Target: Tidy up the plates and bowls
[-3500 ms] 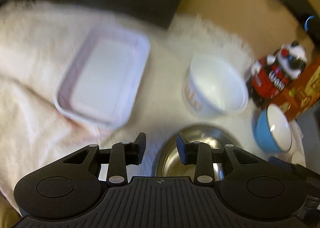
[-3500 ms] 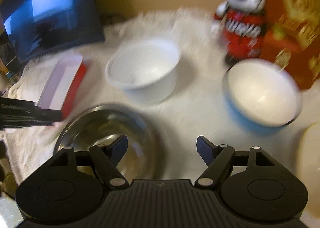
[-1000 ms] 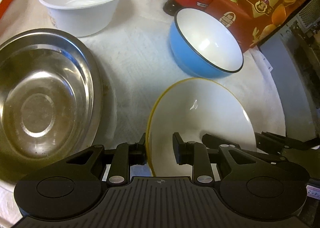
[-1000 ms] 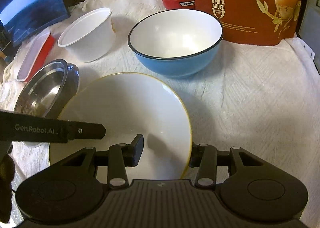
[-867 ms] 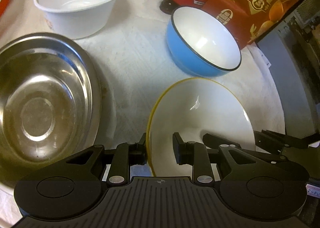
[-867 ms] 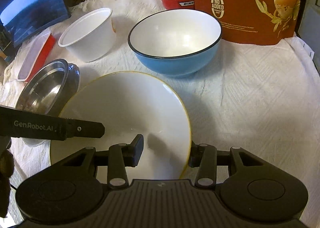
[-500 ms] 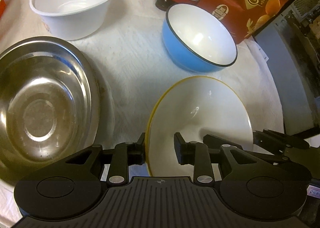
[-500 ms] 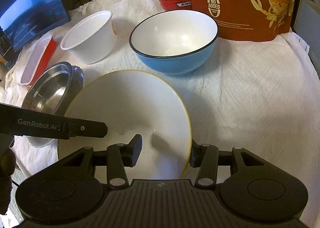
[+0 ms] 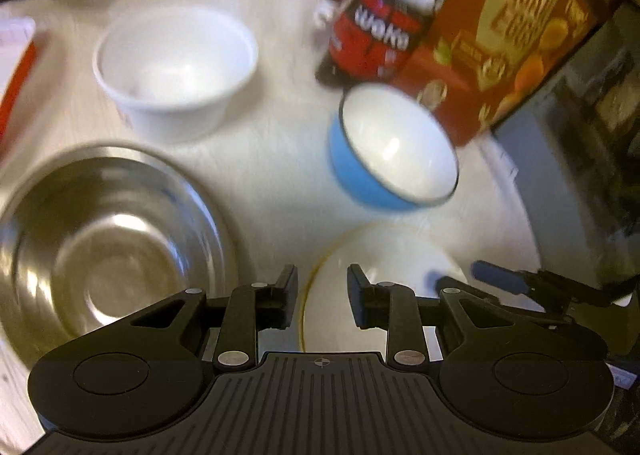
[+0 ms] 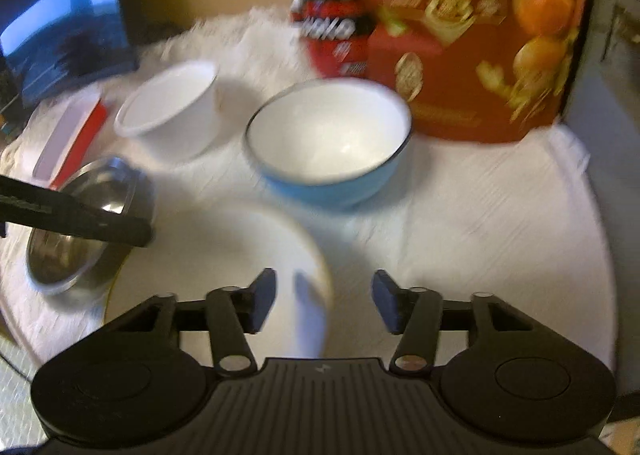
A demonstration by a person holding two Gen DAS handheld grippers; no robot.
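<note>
A white plate with a yellow rim lies on the white cloth. My left gripper hovers above its left rim. Its jaws are closing with the rim seen between them, and the pads are clear of it. My right gripper hangs over the right rim. Its jaws are opening wide and no pad touches the plate. A blue bowl with a white inside stands just behind the plate. A steel bowl sits to the left and a white plastic bowl at the back left. Both views are blurred.
A red Waka figure and a red snack box stand behind the blue bowl. A red and white tray lies at the far left, below a dark screen. A grey appliance borders the cloth on the right.
Both grippers have lifted away from the plate, which now looks smaller and lower. The right jaws, which straddled the rim closely, have spread wide. The bowls have not moved.
</note>
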